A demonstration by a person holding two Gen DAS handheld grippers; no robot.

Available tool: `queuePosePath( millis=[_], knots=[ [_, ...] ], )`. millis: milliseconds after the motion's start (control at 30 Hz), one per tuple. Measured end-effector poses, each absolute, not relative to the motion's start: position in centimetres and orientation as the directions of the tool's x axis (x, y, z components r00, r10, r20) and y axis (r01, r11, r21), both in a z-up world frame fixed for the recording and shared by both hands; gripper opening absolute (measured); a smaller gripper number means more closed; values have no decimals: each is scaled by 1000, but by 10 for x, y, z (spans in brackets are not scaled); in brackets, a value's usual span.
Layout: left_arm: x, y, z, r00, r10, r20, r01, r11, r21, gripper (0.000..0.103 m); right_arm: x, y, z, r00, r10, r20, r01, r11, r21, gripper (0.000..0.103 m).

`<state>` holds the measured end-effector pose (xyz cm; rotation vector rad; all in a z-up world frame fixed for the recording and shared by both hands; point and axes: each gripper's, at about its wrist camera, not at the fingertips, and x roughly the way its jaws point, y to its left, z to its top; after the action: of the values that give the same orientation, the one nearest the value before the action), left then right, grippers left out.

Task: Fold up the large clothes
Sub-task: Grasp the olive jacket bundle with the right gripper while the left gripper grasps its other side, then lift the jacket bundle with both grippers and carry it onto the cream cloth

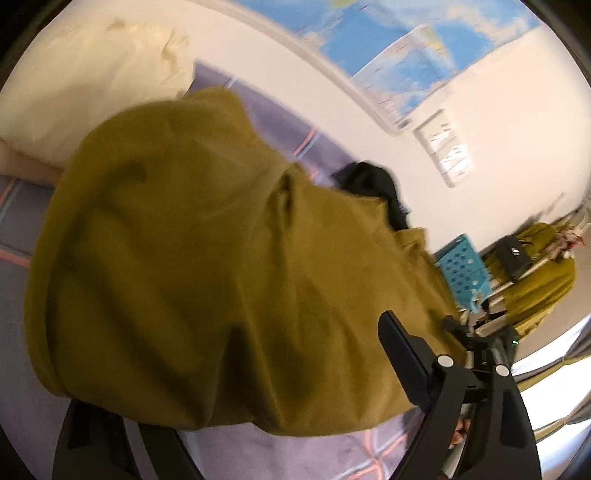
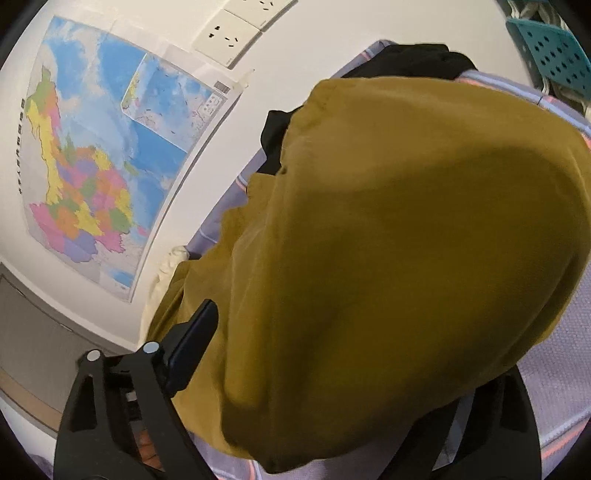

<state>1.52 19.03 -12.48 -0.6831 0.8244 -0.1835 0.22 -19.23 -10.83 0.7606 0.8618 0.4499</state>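
Observation:
A large mustard garment [image 1: 207, 258] lies bunched on the lavender bed sheet [image 1: 280, 122] and fills most of both views. My left gripper [image 1: 236, 362] stands wide with the cloth draped between its jaws. Its right finger [image 1: 399, 354] rests at the cloth's edge, and the left finger is hidden under the fabric. The right wrist view shows the same garment [image 2: 406, 258] spread over my right gripper [image 2: 354, 343]. That gripper's left finger [image 2: 195, 332] lies bare beside the cloth, while the other finger is covered. Neither pad visibly pinches the fabric.
A black garment [image 1: 373, 184] [image 2: 406, 59] lies behind the mustard one, by the wall. A cream pillow [image 1: 92, 74] sits at the bed's head. A map [image 2: 92, 147] and wall sockets [image 2: 229, 35] are on the white wall. A teal perforated basket [image 1: 461, 269] [image 2: 554, 55] stands off the bed.

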Motion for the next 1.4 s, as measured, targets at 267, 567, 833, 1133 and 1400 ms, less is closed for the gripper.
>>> queuePosePath(
  millis=[267, 567, 833, 1133, 1400],
  knots=[
    [31, 176, -133, 659, -349, -666, -130, 820, -557, 93, 7, -183, -105, 574, 613, -543, -60, 693, 718, 95],
    [35, 174, -128, 650, -307, -695, -141, 850, -507, 63, 9, -193, -110, 575, 606, -550, -45, 694, 718, 66],
    [42, 183, -135, 643, -376, -667, -121, 810, -574, 71, 13, -189, -109, 565, 612, -553, -69, 703, 707, 89],
    [43, 185, -127, 629, -386, -675, -120, 809, -575, 43, 5, -199, -101, 573, 615, -541, -85, 701, 708, 39],
    [49, 202, -134, 597, -461, -656, -105, 766, -634, 54, 12, -195, -107, 512, 654, -557, -55, 672, 739, 64]
  ],
)
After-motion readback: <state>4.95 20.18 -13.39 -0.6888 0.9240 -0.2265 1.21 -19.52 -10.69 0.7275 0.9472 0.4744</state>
